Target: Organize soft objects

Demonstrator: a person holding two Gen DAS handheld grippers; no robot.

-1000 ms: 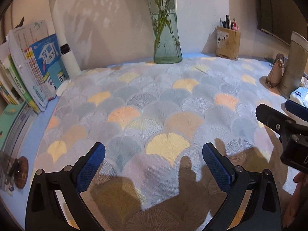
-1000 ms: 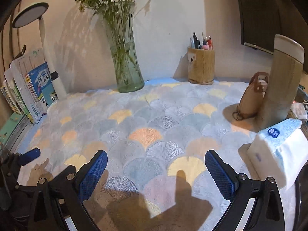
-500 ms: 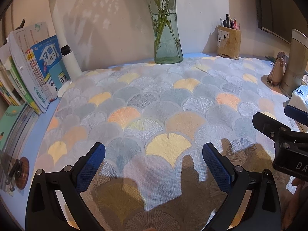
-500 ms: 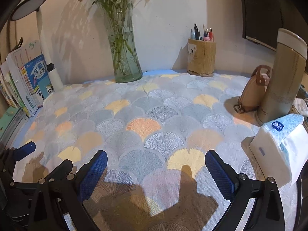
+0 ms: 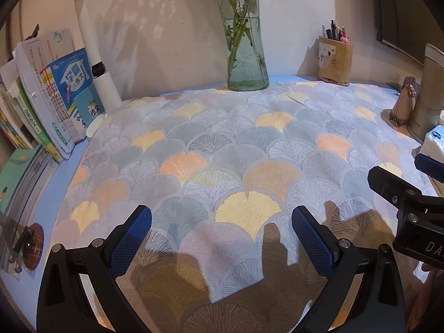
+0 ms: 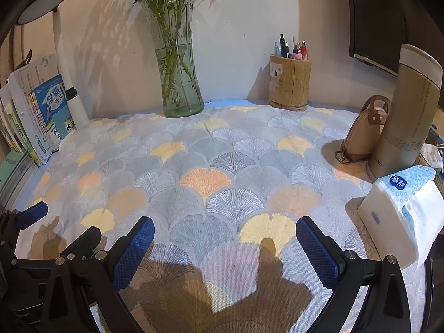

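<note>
Jaws wide open on both grippers, nothing held, both hovering low over the near end of the cloth.

The task's thing, as far as I can tell, is the fan-patterned woven cloth in grey, yellow and orange [image 5: 222, 149], spread flat over the blue desk [image 5: 47, 194]. It lies right under and ahead of both sets of jaws, its long side running left to right across them. The left gripper [image 5: 222, 231] is nearer the cloth's left edge by the leaning stack of books [image 5: 55, 97]; the right gripper [image 6: 225, 242] is nearer the right edge, so I'd guess each takes its own side. Only the right wrist view shows the white and blue soft tissue pack [image 6: 399, 213] in full, sitting on the cloth just beside the right jaw, plus the tan tumbler [image 6: 408, 111] behind it. The left view barely catches its corner.
</note>
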